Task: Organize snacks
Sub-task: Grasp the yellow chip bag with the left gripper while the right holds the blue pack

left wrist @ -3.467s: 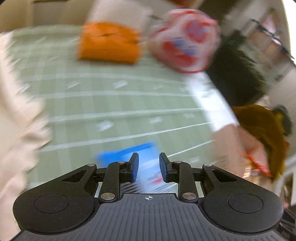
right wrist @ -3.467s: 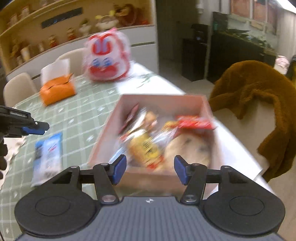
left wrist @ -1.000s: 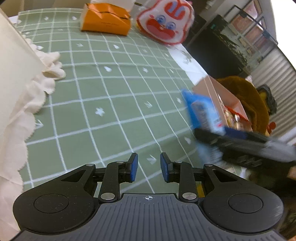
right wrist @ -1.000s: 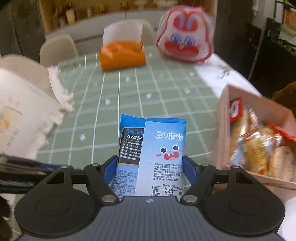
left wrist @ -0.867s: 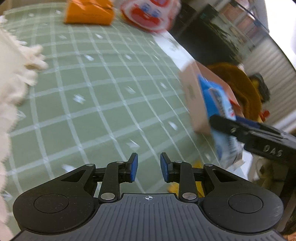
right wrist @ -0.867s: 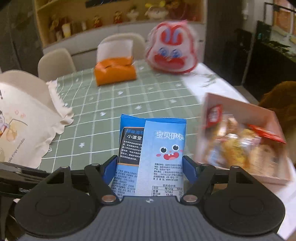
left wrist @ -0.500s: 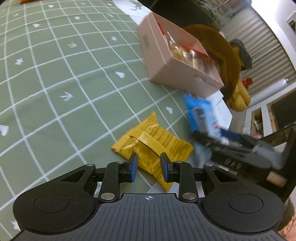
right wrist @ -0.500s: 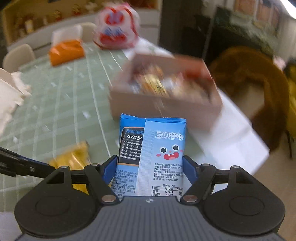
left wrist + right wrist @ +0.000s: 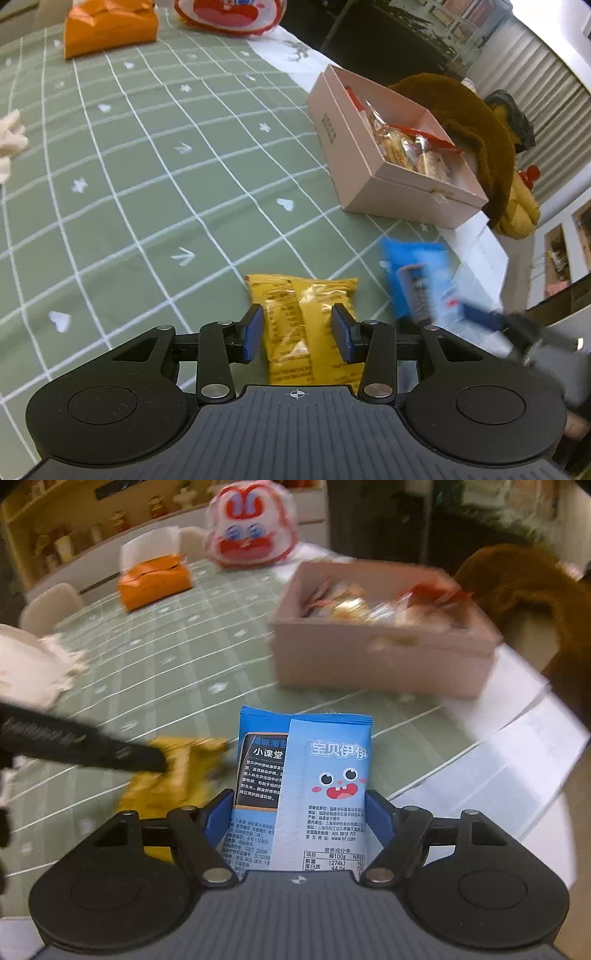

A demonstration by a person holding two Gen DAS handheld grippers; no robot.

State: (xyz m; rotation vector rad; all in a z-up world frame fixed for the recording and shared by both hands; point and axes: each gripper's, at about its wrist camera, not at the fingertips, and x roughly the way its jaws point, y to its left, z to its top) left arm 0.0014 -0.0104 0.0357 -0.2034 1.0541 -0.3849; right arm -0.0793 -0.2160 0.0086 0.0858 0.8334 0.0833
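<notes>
My left gripper is open, its fingers on either side of a yellow snack packet that lies on the green checked tablecloth. My right gripper is shut on a blue snack packet and holds it upright above the table's near edge; the packet shows blurred in the left wrist view. The pink box with several wrapped snacks stands beyond, also in the right wrist view. The yellow packet shows blurred to the left of the blue one.
An orange tissue pack and a red-and-white rabbit bag stand at the far end. A cream fringed cloth lies at the left. A brown furry coat hangs over a chair behind the box.
My left gripper has opened and closed in on the yellow packet, which now lies between its fingers. My right gripper, still holding the blue packet, has swung back from the box.
</notes>
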